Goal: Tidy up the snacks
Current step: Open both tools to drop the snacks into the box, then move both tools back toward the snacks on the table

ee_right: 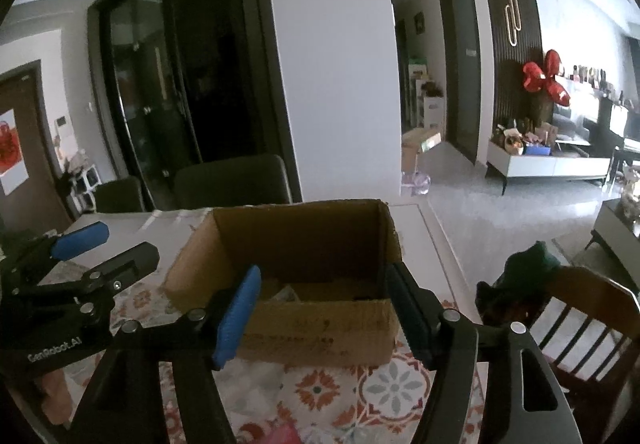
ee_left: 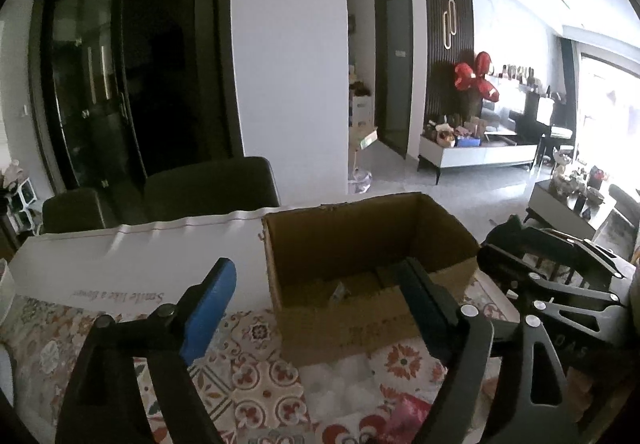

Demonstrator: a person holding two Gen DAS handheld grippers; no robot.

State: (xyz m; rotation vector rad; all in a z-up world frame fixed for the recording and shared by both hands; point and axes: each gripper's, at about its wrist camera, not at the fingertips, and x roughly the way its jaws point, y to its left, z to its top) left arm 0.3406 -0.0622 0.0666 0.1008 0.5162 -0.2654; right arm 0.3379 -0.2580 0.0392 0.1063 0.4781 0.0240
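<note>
Fingers of both the left gripper point(ee_left: 316, 300) and right gripper point(ee_right: 324, 308) spread wide, empty, before the cardboard box's point(ee_right: 320, 328) near rim.

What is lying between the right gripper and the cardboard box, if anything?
Nothing: in the right wrist view, only bare patterned tablecloth lies between the open, empty right gripper and the cardboard box.

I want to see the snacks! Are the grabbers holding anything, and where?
No, nothing is held. The left gripper and right gripper are both open and empty, in front of the box.
</note>
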